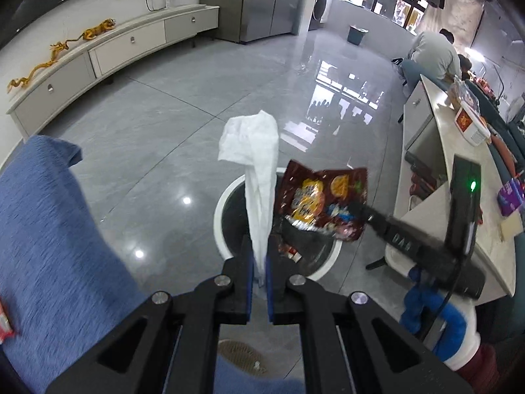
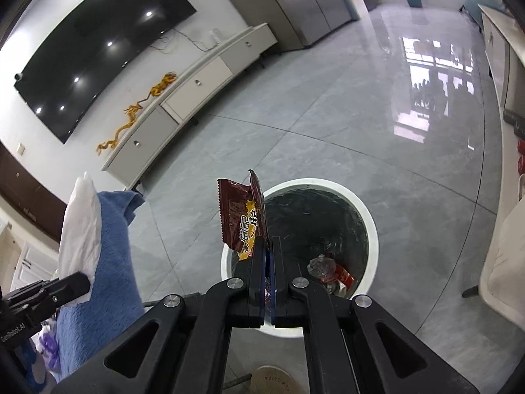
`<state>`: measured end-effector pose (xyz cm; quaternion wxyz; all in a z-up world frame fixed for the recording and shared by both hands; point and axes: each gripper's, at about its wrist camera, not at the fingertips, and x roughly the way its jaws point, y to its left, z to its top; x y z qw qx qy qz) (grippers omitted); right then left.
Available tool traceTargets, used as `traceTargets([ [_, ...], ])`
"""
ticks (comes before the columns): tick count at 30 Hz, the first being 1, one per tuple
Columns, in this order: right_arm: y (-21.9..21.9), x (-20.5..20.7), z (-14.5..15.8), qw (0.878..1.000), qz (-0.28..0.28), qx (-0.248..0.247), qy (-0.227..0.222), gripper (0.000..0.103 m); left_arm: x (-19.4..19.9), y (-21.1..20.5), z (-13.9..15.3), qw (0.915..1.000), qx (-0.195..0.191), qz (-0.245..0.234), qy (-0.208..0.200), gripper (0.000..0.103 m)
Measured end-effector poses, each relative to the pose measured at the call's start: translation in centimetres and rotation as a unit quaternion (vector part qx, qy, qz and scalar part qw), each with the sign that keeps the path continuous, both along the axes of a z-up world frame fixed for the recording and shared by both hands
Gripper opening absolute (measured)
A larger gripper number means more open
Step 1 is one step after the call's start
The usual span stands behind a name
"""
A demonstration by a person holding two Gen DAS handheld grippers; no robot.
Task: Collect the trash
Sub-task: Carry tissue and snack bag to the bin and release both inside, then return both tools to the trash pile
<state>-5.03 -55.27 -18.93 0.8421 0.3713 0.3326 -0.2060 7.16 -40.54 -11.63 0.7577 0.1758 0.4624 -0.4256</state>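
My left gripper [image 1: 259,262] is shut on a white crumpled tissue [image 1: 254,151] that stands up from its jaws, above the near rim of a round white trash bin [image 1: 220,216] with a dark liner. My right gripper [image 2: 269,249] is shut on a dark red snack wrapper [image 2: 241,216], held over the bin's left rim [image 2: 369,226]. The wrapper [image 1: 323,203] and the right gripper [image 1: 357,211] also show in the left wrist view above the bin. The tissue [image 2: 80,226] and left gripper [image 2: 70,284] show at the left of the right wrist view. Crumpled trash [image 2: 329,271] lies inside the bin.
A blue cloth-covered surface [image 1: 49,229] is at the left. A white counter [image 1: 459,164] with boxes stands at the right. A TV cabinet [image 1: 108,52] lines the far wall. People sit at the far right [image 1: 433,52]. A second bin [image 1: 357,34] stands far back.
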Motion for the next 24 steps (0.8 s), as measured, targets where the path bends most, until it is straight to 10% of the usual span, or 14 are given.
traceTargets([
  [5,-0.7,1.1,-1.6,1.0,-0.001,-0.001,0.013,0.009,1.5,-2.6,-1.0,0.9994,-0.02,0.002,0.029,0.012],
  [9,-1.2,1.2,-2.9,1.0,-0.005,-0.002,0.025,0.041,2.4,-2.7,-1.1,0.998,-0.042,0.014,0.046,0.058],
  [24,2.2,-2.2,2.8,0.998,-0.002,-0.063,0.014,0.041,-1.2,4.5,3.9,0.9931,-0.099,0.055,-0.03,0.058],
])
